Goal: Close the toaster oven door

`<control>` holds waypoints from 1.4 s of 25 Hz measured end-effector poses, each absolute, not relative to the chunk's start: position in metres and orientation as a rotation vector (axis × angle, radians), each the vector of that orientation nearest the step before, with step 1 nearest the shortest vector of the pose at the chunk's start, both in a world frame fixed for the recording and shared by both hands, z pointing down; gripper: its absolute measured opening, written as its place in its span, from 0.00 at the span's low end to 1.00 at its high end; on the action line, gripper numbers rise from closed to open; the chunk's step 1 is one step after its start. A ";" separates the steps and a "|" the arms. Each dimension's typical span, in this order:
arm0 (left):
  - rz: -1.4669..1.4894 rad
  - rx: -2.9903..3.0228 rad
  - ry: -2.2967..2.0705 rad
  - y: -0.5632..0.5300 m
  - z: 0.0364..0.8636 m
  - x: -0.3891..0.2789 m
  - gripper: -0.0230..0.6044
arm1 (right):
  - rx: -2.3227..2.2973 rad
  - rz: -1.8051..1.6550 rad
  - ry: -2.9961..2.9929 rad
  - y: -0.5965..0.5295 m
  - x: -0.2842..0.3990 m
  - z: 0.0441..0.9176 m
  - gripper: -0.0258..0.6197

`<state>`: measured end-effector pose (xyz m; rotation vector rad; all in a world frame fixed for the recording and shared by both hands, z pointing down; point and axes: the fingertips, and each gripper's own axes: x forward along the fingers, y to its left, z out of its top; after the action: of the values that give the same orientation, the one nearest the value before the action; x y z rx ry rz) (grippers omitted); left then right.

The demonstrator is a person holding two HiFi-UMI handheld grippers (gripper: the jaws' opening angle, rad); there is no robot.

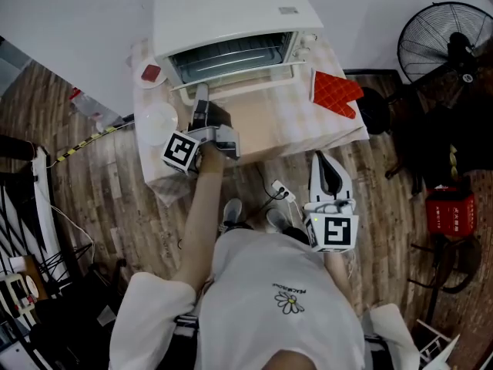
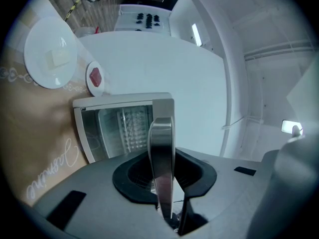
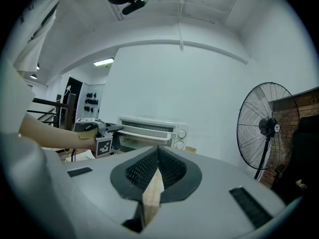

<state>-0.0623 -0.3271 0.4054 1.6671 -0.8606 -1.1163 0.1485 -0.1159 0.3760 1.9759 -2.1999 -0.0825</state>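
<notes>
The toaster oven (image 1: 231,14) sits at the back of the cloth-covered surface (image 1: 308,126). Its glass door (image 2: 117,128) hangs partly open, tipped toward the person from a hinge that looks to run along its bottom edge.

The left gripper (image 1: 202,99) is the one on the job. It reaches forward over the surface, and its jaws are clamped on the door's metal handle (image 2: 160,158), which fills the gap between the pads. From above, the hold sits toward the left end of that handle rather than at its middle.

The right gripper (image 1: 325,160) hangs off the near right edge of the surface, well apart from the oven. Its jaws are drawn together with nothing between them.

What matters for closing is how the door lies. The handle's long axis runs side to side across the oven's front, and the oven mouth lies just beyond and above the left gripper. I'd judge the door has to swing up and away from the person until it meets the front frame. Because the grip is off-centre, the push may want to stay square to that axis.

A red oven mitt (image 1: 335,95) lies to the right of the door, clear of its swing.
</notes>
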 end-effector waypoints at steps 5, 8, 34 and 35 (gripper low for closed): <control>-1.128 1.696 -0.889 -0.341 0.403 -0.067 0.18 | 1.941 -0.113 -2.226 -0.122 0.139 0.376 0.05; -1.134 1.698 -0.889 -0.349 0.397 -0.067 0.18 | 1.936 -0.139 -2.266 -0.127 0.134 0.371 0.05; -1.203 1.607 -0.874 -0.405 0.380 -0.071 0.20 | 1.938 -0.081 -2.262 -0.137 0.136 0.377 0.05; -1.202 1.607 -0.878 -0.405 0.380 -0.072 0.20 | 1.940 -0.077 -2.259 -0.137 0.136 0.376 0.05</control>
<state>-0.0718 -0.4051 0.3800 1.6067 -0.8779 -1.2016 0.1362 -0.1371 0.3763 1.9403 -2.2587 -0.0770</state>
